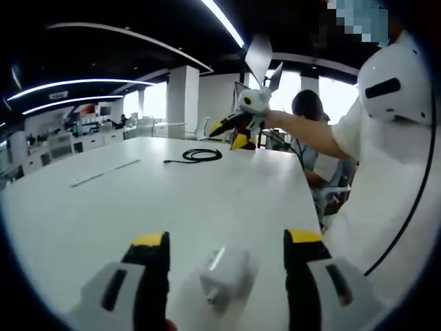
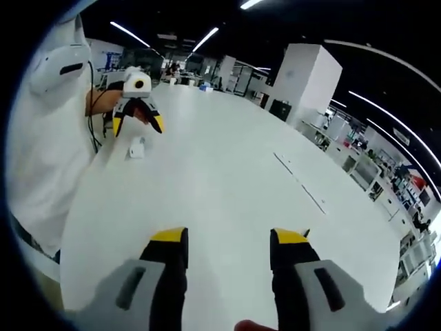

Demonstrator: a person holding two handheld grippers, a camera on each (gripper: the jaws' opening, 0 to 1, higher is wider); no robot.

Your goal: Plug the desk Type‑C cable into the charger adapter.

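Charger adapter [image 1: 224,274] between spread left gripper [image 1: 226,249] fingers [image 1: 153,256]

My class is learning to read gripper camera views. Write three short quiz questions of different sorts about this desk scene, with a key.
1. True or false: the left gripper is shut on the charger.
2. Where does the black cable lie? A) coiled at the far part of the table B) in the right gripper C) plugged into the charger
3. Fill in: the right gripper's jaws stand ____ with nothing between them.

Key: 1 false; 2 A; 3 open
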